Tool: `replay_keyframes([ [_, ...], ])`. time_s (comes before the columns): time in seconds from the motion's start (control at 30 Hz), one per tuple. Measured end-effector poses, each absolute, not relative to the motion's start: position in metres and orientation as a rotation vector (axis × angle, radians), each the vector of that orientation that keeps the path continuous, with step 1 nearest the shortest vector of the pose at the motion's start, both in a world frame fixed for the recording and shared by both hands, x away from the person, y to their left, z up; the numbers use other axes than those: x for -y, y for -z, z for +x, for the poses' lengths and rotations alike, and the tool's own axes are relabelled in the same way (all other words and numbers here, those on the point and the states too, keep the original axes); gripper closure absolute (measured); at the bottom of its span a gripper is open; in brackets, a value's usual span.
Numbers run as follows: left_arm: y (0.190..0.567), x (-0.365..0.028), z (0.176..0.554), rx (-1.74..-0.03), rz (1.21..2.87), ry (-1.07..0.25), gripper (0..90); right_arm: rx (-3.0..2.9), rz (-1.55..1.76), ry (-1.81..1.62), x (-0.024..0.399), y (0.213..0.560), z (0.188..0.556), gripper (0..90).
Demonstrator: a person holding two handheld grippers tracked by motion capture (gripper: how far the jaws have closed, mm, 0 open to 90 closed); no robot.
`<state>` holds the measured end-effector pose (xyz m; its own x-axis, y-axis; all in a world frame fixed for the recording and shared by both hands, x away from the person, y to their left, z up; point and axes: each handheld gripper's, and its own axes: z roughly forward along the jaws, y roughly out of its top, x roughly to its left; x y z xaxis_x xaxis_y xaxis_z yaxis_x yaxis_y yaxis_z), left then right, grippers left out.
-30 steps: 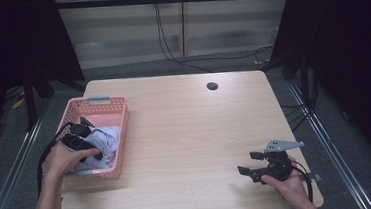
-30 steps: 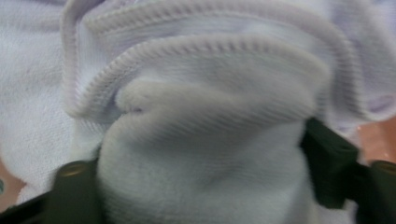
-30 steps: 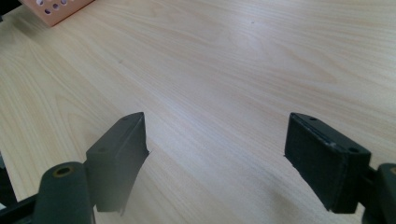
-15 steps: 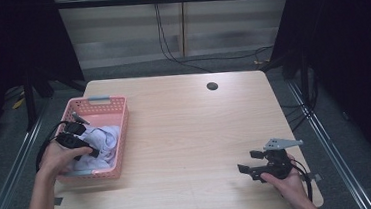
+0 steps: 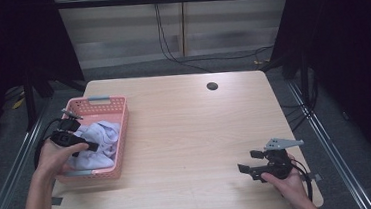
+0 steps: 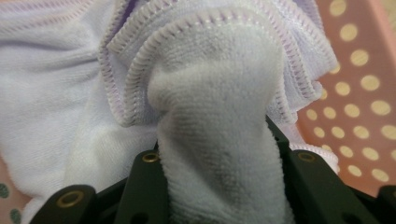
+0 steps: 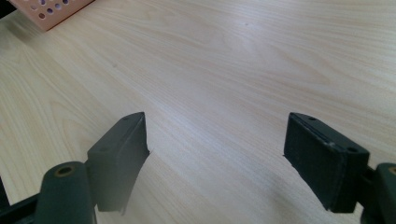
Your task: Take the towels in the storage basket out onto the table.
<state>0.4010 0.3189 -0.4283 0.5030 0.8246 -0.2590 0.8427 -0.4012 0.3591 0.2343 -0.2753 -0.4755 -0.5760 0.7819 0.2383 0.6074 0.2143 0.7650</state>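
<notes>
Over the pink basket (image 5: 104,105) at the tabletop's (image 5: 186,134) left edge, the left claw (image 5: 90,147) has just been closing and now pinches a fold of the white cloth (image 6: 219,140) lying in it. Near the front right corner, the right claw (image 5: 252,162) rests spread wide above bare wood.

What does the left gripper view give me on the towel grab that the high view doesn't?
Left gripper view: a fold of the white towel with lilac stitched hems is pinched between the left gripper's jaws, which have just been closing.

High view: the whole table, and the right gripper, open, low at the near right.

Both: the towel lies in the pink basket, with the left gripper on it.
</notes>
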Motion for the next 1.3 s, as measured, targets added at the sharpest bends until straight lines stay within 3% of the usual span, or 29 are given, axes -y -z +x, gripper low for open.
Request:
replay_keyframes([
  [0.4,0.408,-0.337,0.394,-1.396,2.122,0.054,63.5,-2.294,1.329,-1.309,0.274,0.475,0.234,22.4],
  [1.3,0.342,-0.354,0.392,-1.336,1.971,0.031,63.1,-2.304,1.339,-1.307,0.273,0.476,0.234,23.0],
])
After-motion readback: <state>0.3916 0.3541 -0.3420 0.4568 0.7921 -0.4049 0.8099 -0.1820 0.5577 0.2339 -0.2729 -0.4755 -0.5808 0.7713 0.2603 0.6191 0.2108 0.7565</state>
